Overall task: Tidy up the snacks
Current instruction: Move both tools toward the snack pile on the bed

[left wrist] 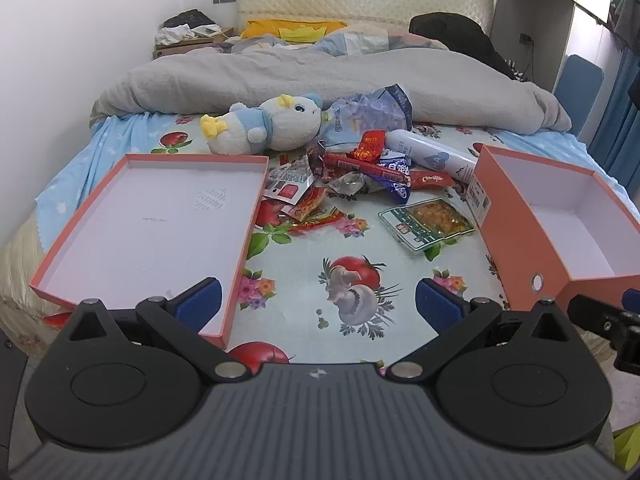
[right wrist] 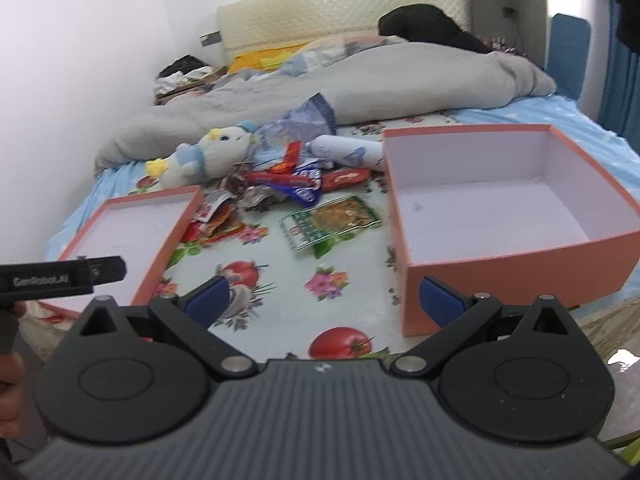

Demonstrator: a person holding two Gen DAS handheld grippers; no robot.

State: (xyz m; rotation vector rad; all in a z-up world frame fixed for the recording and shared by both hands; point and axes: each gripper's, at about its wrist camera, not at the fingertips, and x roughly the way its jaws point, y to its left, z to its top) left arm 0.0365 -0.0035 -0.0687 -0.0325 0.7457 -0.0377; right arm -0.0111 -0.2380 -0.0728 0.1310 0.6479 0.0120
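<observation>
— Orange box [right wrist: 516, 268] right, matching lid [left wrist: 236, 240] left; snacks?
— Snack packets [left wrist: 360, 176] heaped between them on the bedsheet [left wrist: 400, 276], beside a plush toy [left wrist: 264, 124].
— Grippers?
— Left gripper [left wrist: 318, 304], right gripper [right wrist: 324, 300]: fingers spread wide, holding nothing.

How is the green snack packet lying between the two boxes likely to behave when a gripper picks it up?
The green snack packet lies flat and thin on the bedsheet, so it is probably light and floppy. Its glossy film may slip between the pads. The soft bed could give under a downward pinch.
</observation>
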